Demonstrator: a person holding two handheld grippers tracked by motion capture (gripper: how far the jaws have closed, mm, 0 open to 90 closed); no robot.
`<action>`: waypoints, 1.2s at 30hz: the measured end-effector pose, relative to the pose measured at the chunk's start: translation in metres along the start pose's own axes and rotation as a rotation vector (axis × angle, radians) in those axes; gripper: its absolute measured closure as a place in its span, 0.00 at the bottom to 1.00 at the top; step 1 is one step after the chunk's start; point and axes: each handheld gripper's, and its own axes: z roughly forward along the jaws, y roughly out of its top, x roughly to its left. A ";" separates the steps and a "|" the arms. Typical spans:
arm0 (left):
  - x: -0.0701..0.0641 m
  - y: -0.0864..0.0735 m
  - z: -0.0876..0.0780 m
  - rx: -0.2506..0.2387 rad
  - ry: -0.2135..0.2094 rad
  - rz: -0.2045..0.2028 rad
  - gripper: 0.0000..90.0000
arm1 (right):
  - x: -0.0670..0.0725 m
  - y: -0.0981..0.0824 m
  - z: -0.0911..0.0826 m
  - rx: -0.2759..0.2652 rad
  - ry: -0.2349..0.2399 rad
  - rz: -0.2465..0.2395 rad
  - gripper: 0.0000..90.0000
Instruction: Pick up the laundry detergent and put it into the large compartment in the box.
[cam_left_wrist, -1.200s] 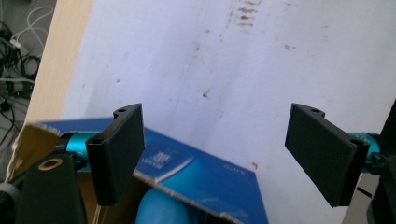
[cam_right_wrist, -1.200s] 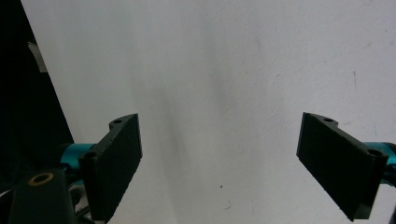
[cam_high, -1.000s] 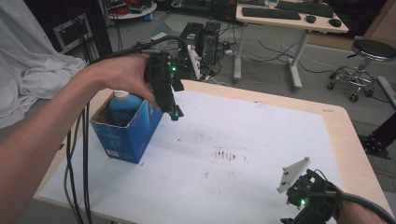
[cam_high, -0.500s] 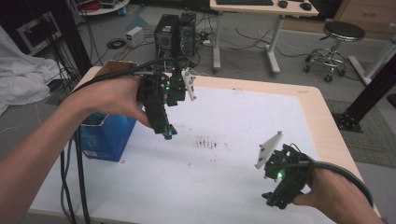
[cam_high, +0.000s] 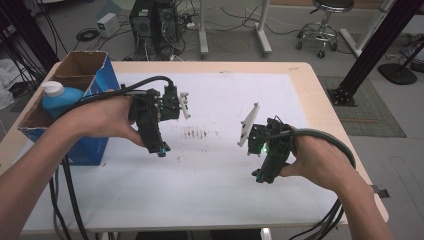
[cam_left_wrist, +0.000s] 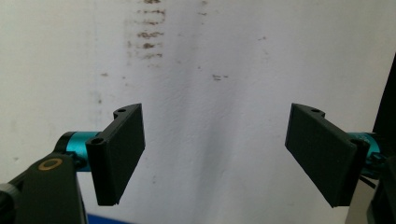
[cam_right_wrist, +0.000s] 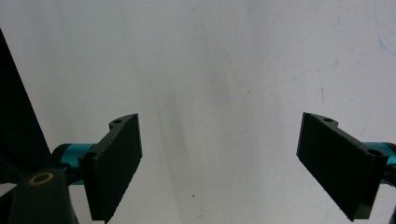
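Observation:
My left gripper (cam_high: 161, 150) hangs over the white sheet (cam_high: 220, 100) just right of the blue box, pointing down, held in a hand. In the left gripper view its black jaws stand wide apart, so the left gripper (cam_left_wrist: 215, 154) is open with nothing between its jaws. My right gripper (cam_high: 261, 176) sits low over the sheet at the right, also pointing down. The right gripper view shows the right gripper (cam_right_wrist: 233, 168) open over bare white paper. A blue bottle with a white cap (cam_high: 59, 96) stands inside the blue cardboard box (cam_high: 102, 80) at the table's left edge.
A patch of dark smudges (cam_high: 199, 133) marks the sheet between the two grippers. Cables trail off the table's front edge from both hands. Behind the table stand a computer tower (cam_high: 150, 22) and a stool (cam_high: 327, 15); black frame legs (cam_high: 372, 47) stand at the right.
The left hand has come down and away from the box toward the middle of the sheet. The camera view has shifted. The right gripper has stayed low at the right.

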 end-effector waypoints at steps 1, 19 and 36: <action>-0.002 0.001 0.004 0.001 -0.006 0.002 0.22 | 0.000 0.000 0.000 0.000 0.000 0.000 0.15; -0.004 0.005 0.027 0.011 -0.013 -0.021 0.22 | 0.003 -0.002 -0.003 0.000 0.006 -0.001 0.15; -0.007 0.007 0.024 0.013 -0.024 0.005 0.22 | 0.005 -0.001 -0.001 0.000 0.009 0.002 0.15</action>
